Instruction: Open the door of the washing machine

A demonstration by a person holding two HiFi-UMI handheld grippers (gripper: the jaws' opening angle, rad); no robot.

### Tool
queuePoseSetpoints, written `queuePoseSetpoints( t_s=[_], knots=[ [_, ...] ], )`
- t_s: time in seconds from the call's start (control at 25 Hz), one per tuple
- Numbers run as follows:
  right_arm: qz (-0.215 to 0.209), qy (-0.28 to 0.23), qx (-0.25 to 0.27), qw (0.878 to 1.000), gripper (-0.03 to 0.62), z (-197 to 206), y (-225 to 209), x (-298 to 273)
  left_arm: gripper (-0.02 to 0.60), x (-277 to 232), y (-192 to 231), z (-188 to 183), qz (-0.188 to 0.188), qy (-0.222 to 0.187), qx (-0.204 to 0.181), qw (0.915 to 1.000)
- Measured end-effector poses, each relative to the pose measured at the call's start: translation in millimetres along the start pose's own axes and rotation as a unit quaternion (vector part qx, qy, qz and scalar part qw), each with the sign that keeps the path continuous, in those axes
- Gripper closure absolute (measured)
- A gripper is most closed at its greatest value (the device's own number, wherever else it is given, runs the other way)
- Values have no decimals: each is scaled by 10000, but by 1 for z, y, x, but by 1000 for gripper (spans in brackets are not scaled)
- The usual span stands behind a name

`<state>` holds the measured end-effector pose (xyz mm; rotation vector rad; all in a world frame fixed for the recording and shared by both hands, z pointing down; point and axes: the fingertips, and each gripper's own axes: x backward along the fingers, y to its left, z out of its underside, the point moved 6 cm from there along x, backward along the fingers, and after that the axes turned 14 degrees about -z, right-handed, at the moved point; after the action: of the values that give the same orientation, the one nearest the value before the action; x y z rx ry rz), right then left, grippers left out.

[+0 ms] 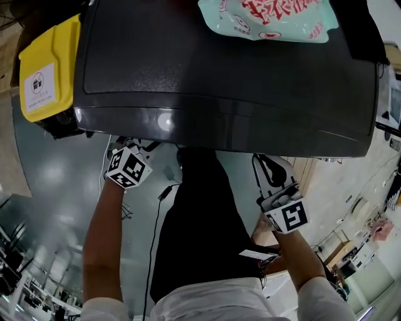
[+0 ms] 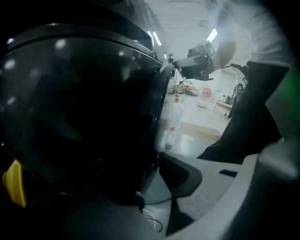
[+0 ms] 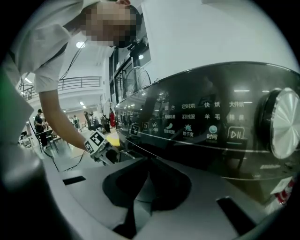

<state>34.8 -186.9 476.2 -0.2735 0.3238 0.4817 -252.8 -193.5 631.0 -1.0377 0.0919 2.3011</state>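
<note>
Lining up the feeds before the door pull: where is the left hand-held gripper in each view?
Head view: the left hand-held gripper is left of centre, reaching under the washing machine's front edge.
Left gripper view: its own jaws fill the bottom, beside the dark round door.
Right gripper view: small, lower left, at the machine's front.
Shared landmark: the dark washing machine, in the right gripper view as its control panel.

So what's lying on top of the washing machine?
A pale green pouch with red print lies on the washing machine, partly out of frame; what's beneath it is hidden.
</note>
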Motion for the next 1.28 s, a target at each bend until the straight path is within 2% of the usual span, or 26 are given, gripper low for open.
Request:
queuePoseSetpoints(
  t_s=[0.12,0.36,0.6,0.76,1.04,1.28],
  knots=[
    [62,-30,15,10000,554,0,1,3,454,-3,2,-1,107,32,-105,9999],
    [274,-52,-3,9996,554,4,4,19,459,-2,1,0,223,64,109,9997],
    [507,-89,-74,9986,554,6,12,38,457,2,-3,6,82,209,390,9990],
    [608,-163,36,9980,554,7,21,55,460,11,-13,5,97,130,480,9987],
    [858,-203,-117,9960,554,33,38,99,465,33,-70,15,-262,208,867,9957],
    [1075,-369,-90,9935,554,63,70,157,468,53,-142,20,-704,349,1467,9861]
  ],
)
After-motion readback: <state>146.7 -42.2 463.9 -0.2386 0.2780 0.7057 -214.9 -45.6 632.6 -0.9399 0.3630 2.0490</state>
